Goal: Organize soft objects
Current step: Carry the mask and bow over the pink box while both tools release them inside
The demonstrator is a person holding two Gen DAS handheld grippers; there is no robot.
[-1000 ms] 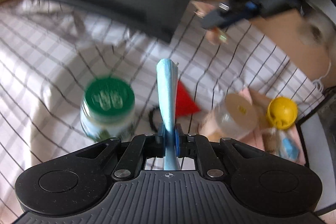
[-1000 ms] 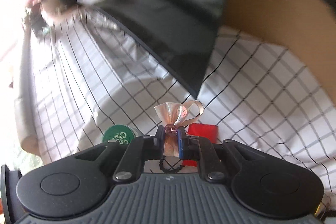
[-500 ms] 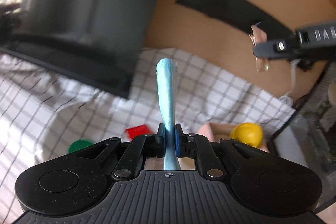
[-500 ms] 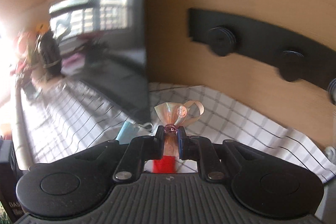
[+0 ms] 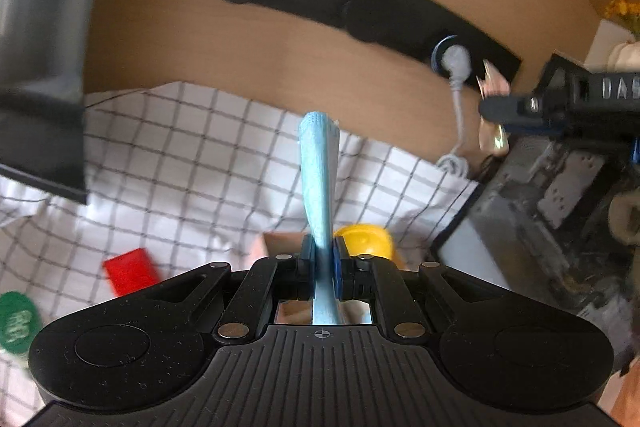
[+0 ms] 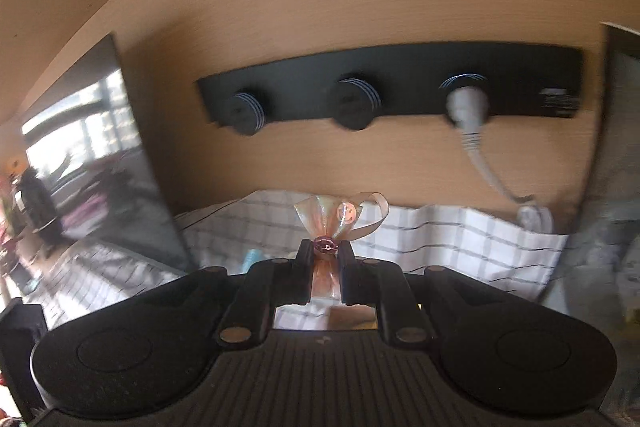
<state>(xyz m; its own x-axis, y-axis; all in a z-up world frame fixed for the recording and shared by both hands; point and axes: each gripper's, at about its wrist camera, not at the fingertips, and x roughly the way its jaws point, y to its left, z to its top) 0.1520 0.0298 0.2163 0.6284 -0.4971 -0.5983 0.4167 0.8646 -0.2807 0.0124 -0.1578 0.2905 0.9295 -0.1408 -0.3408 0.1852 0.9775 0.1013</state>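
Fingers of the left gripper [image 5: 323, 267] are pinching a limp blue cloth strip [image 5: 319, 183] (light, soft) at its lower end above the counter [image 5: 192, 163]; the right gripper [image 6: 326, 269] is clamping a flimsy ribbon bow [image 6: 338, 217] at its knot.

"DAB" — on right gripper [image 5: 494, 107].

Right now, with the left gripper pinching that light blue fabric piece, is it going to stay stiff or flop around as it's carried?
The light blue fabric piece stands upright above the left gripper, so it probably has some body. It looks thin and knitted, likely light. Its top leans slightly, so it may sway.
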